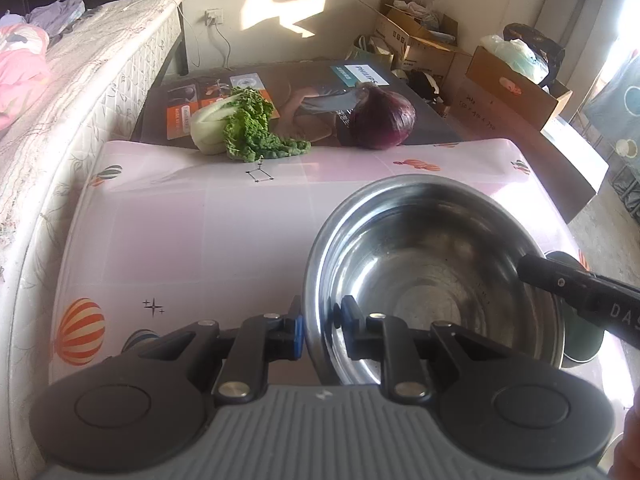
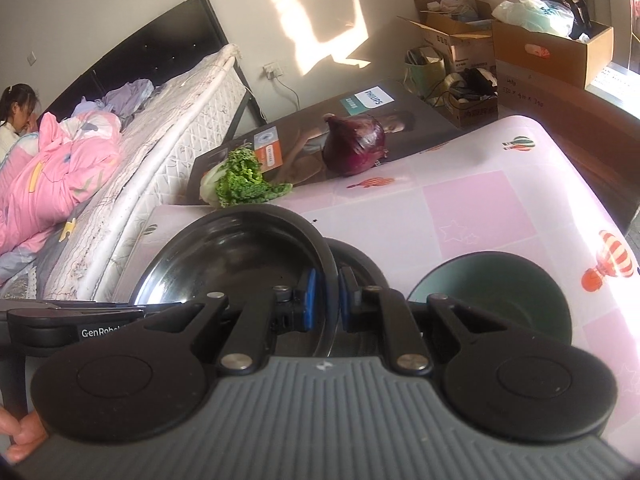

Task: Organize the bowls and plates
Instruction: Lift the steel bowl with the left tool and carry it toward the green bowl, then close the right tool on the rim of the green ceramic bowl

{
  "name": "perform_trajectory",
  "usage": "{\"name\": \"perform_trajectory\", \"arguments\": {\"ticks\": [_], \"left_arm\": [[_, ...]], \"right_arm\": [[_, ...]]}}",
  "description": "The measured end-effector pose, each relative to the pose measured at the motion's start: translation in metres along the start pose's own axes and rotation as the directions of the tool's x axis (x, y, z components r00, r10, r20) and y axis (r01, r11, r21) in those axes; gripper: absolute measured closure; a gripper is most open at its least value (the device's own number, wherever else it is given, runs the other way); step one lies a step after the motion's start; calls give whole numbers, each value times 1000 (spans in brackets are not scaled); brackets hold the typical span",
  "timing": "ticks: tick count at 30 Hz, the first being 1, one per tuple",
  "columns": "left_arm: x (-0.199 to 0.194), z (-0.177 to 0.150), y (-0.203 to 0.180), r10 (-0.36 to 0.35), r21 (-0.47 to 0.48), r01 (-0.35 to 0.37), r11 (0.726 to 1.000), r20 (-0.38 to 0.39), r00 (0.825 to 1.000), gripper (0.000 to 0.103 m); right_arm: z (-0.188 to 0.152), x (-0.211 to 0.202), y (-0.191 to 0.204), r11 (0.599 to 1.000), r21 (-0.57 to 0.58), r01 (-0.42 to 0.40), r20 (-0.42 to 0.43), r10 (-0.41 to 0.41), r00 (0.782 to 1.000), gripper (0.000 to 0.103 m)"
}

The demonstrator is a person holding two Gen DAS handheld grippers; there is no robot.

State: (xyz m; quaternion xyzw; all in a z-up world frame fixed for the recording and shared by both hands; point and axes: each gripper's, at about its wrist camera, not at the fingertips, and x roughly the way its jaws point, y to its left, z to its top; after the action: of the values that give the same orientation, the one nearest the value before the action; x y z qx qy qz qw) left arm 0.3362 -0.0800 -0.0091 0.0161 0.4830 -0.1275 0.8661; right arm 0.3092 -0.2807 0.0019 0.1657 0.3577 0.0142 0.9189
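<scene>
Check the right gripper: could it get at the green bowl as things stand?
Probably not yet. The right gripper is shut on the steel bowl's rim, which the left gripper also clamps. The green bowl sits beside it, unobstructed once freed.

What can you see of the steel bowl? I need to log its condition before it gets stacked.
The steel bowl is round, deep and shiny, of bare metal, and empty, with faint scuffs inside. It stays upright over the pink table. The left claw pinches its near rim and the right claw its opposite rim. A green bowl sits close beside it.
</scene>
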Motion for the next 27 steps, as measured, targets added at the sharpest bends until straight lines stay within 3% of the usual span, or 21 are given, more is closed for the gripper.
{"name": "perform_trajectory", "arguments": {"ticks": [14,22,27], "left_arm": [[23,-8,-9,18,46,-17,999,-29,999,81],[5,-11,-17,30,89,-33,995,44,999,58],[-13,-14,-21,22,102,-30,994,74,997,47]], "right_arm": [[-10,29,-14,1000,3,27,-29,-27,999,89],[-12,23,-17,1000,11,24,-18,-24,1000,84],[-7,5,-21,1000,19,18,26,-19,999,70]]}}
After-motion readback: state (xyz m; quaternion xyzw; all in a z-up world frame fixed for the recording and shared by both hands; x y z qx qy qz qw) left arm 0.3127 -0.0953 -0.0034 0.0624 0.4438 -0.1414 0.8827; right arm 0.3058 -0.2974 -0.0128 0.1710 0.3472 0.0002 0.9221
